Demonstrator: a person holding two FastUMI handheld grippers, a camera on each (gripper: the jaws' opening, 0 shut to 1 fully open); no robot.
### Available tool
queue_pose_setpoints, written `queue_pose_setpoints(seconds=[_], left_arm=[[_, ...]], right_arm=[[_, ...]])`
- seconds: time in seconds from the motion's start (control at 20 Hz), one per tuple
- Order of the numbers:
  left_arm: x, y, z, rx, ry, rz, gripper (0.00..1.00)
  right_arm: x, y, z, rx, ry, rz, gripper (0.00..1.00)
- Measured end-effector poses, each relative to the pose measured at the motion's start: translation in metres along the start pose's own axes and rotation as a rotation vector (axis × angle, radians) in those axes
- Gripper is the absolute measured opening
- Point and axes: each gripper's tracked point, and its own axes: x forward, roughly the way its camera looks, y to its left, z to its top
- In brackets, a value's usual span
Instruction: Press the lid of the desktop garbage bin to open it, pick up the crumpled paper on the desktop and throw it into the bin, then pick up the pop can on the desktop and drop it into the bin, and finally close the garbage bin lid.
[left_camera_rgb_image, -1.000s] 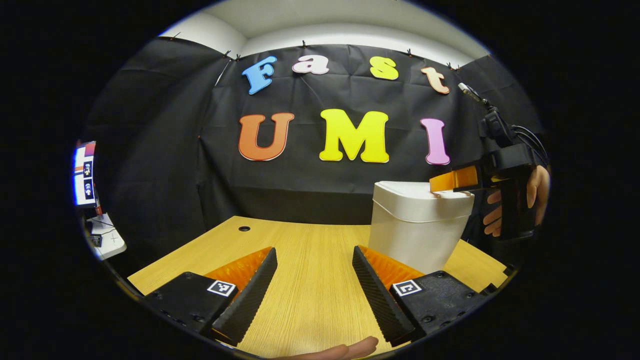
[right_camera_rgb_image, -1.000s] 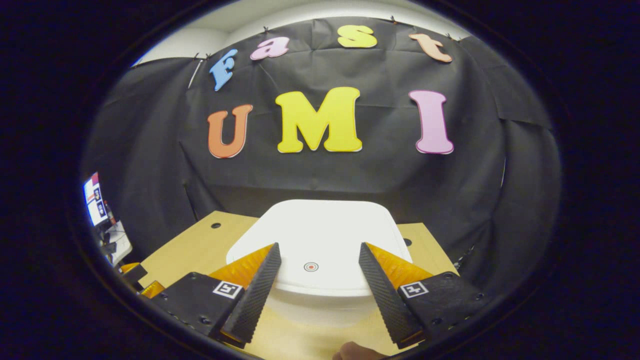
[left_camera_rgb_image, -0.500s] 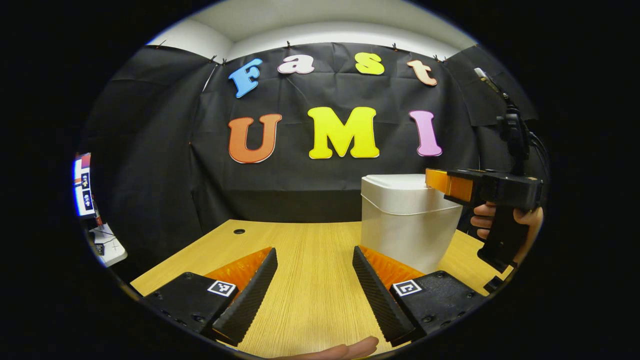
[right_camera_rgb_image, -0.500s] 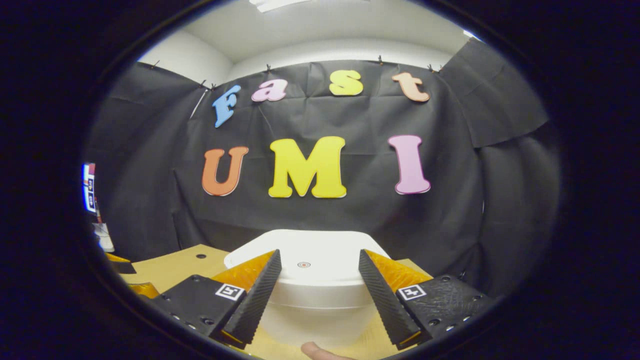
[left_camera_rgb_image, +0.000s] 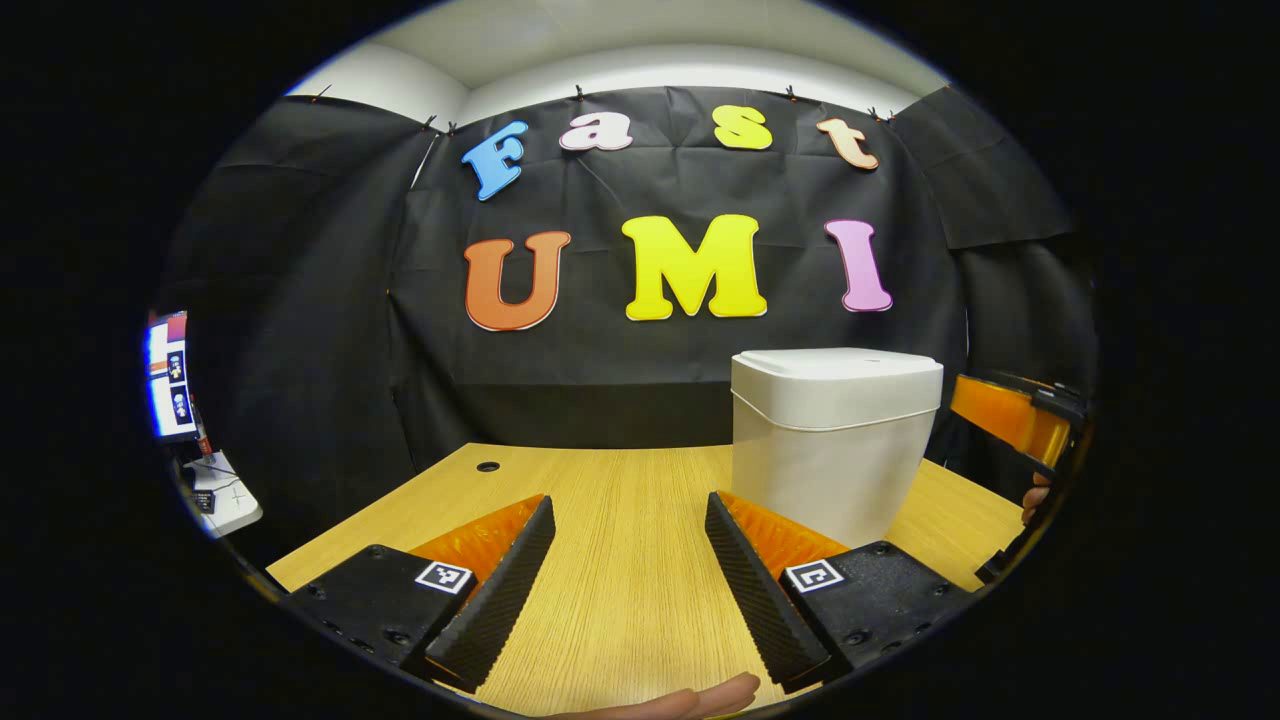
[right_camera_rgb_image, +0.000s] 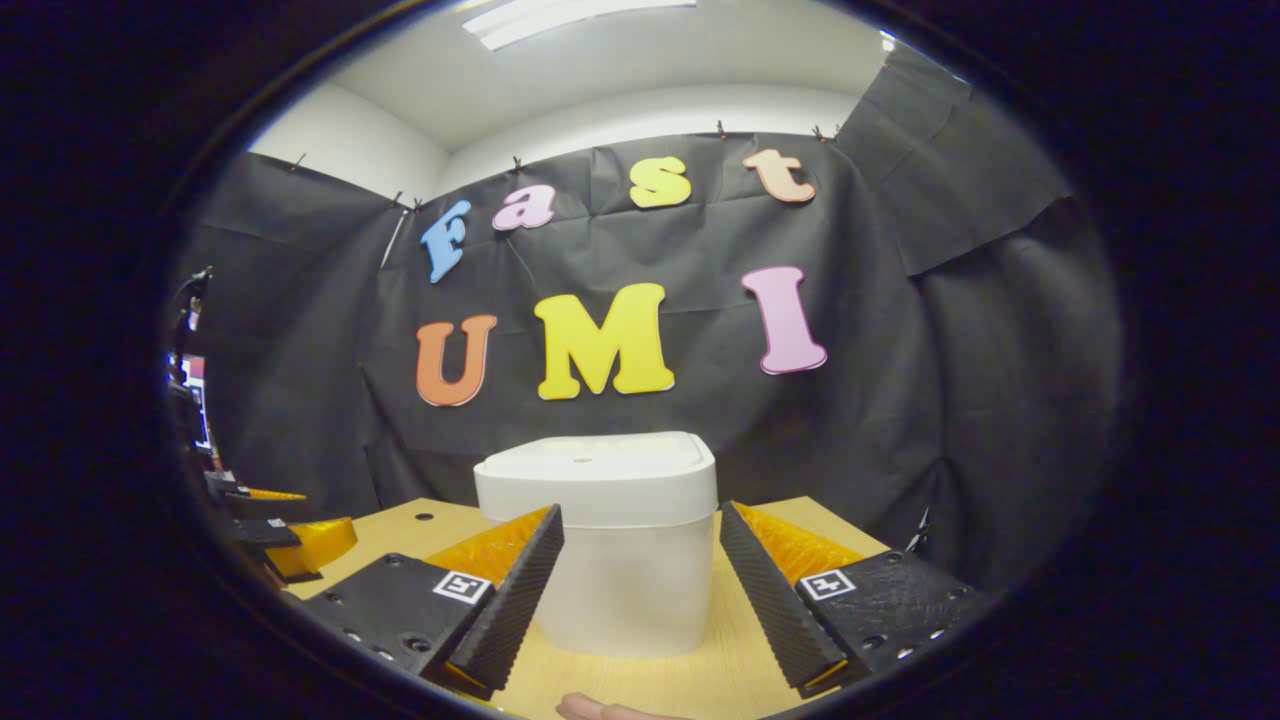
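A: Two hand-held grippers to place. Left hand-held gripper first?

B: Low over the counter, fingers spread wide, holding nothing. Bin ahead and off to its right, near but apart.

A: And the right hand-held gripper?

B: Also spread wide and empty. Squarely facing the bin, just short of its front wall, framed between the two fingers. Lid down flat, sitting higher than the fingertips.

A: Nearer one, then?

B: Right, by a clear margin. Straight ahead and upward to reach the lid; no sideways swing needed. Probably best pressed from above, near the front edge.

A: Risk?

B: Nudging the upright bin backward instead of pressing down.
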Motion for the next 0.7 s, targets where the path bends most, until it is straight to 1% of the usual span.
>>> queue_pose_setpoints(seconds=[0.05,0.15,0.25,0.3,0.45,0.65,0.7], left_arm=[[-0.002,0.001,0.002,-0.009,-0.002,0.002,0.98],[-0.005,0.001,0.007,-0.024,-0.015,-0.003,0.98],[-0.008,0.000,0.011,-0.035,-0.030,-0.010,0.98],[-0.011,0.002,0.014,-0.035,-0.039,-0.003,0.98],[-0.019,0.008,0.022,-0.035,-0.066,0.020,0.98],[-0.021,0.006,0.022,-0.022,-0.073,0.019,0.98],[-0.021,0.004,0.022,-0.025,-0.071,0.016,0.98]], right_arm=[[-0.007,-0.007,-0.002,0.008,-0.001,-0.006,0.96],[-0.023,-0.011,-0.002,0.015,-0.011,0.021,0.96],[-0.033,-0.023,-0.005,0.011,-0.008,-0.001,0.95],[-0.040,-0.025,-0.006,0.001,-0.007,0.002,0.96],[-0.060,-0.029,-0.012,-0.068,-0.011,0.006,0.96],[-0.075,-0.035,-0.013,-0.179,-0.043,-0.014,0.96],[-0.076,-0.033,-0.012,-0.194,-0.049,-0.014,0.94]])
